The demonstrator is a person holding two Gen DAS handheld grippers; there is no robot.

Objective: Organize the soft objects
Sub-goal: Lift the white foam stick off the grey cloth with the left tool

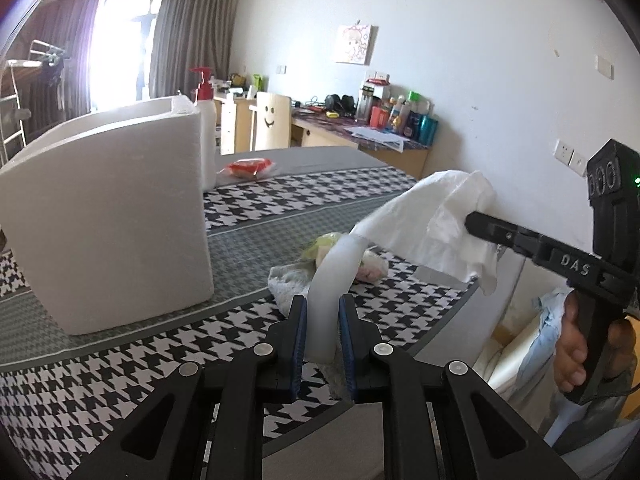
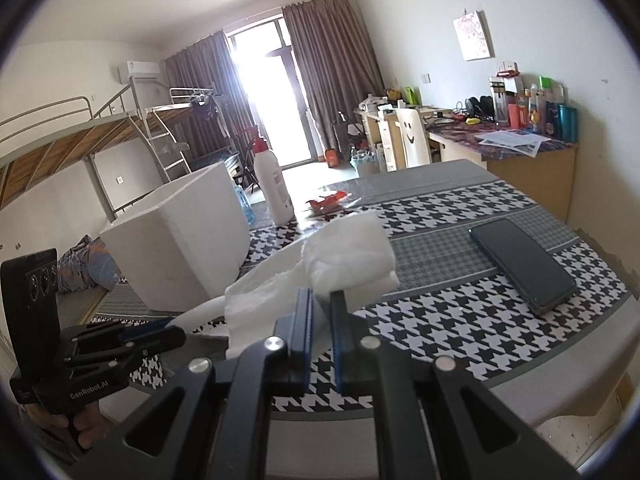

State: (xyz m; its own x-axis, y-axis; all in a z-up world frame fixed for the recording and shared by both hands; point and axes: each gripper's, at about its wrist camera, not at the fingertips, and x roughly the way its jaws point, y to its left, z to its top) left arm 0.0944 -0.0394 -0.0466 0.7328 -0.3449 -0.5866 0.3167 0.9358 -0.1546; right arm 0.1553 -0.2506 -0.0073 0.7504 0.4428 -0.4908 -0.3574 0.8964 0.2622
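Observation:
A white cloth (image 1: 436, 224) hangs in the air between my two grippers, above the houndstooth table (image 1: 120, 360). My left gripper (image 1: 323, 308) is shut on one twisted end of it. My right gripper (image 2: 320, 300) is shut on the other, bunched end (image 2: 344, 256). In the left wrist view the right gripper (image 1: 472, 220) comes in from the right. In the right wrist view the left gripper (image 2: 160, 330) is at the lower left. A small pile of soft items (image 1: 332, 260), greenish and pink on a pale towel, lies on the table under the cloth.
A white foam box (image 1: 108, 216) stands open on the table's left, with a white pump bottle (image 2: 272, 184) behind it. A red packet (image 1: 248, 168) lies beyond. A dark phone (image 2: 524, 264) lies on the right side of the table. A cluttered desk (image 2: 520, 140) stands against the wall.

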